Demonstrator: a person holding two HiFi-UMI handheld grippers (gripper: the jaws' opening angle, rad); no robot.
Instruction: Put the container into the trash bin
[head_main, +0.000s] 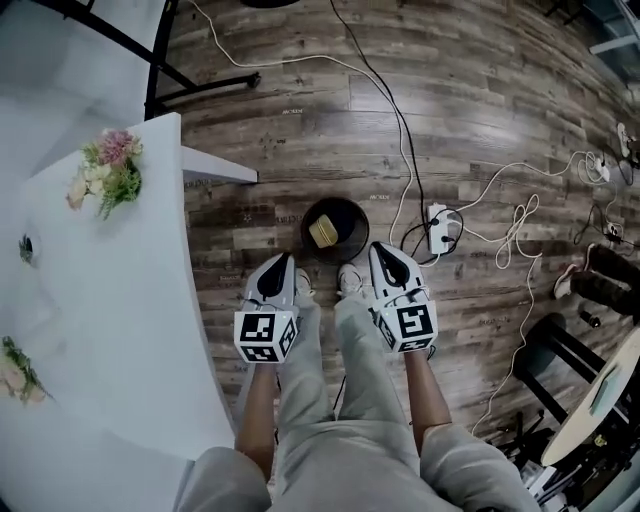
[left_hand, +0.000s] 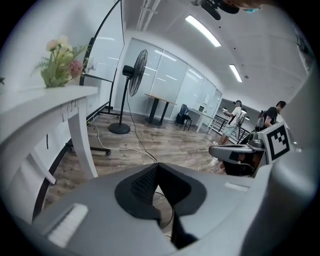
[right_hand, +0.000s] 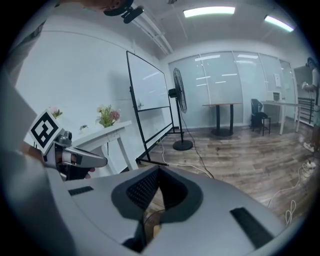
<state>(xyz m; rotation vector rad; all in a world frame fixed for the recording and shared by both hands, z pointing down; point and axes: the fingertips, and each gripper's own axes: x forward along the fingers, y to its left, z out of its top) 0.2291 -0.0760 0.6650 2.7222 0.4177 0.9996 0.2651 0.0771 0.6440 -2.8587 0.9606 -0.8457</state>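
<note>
while the wooden floor (head_main: 470, 110) fills most of the head view, with white cables lying across it, the white table (head_main: 120, 330) takes the left side and carries some flowers (head_main: 108, 170). the person stands on the floor just behind the round black trash bin (head_main: 352, 212), which is near the table's corner. the left claw (head_main: 288, 258) and the right claw (head_main: 378, 248) hang above the shoes. both have the jaws closed together and hold nothing. the step in hand, as i judge it, is only to take the claws away, because the drop looks done. to do it well, they should go straight up and stay clear of the rim, so the bin is not tipped. the container (head_main: 322, 233) is small, flat and pale yellow, rather square. it rests on the dark bottom inside the bin, a little left of the middle.
</note>
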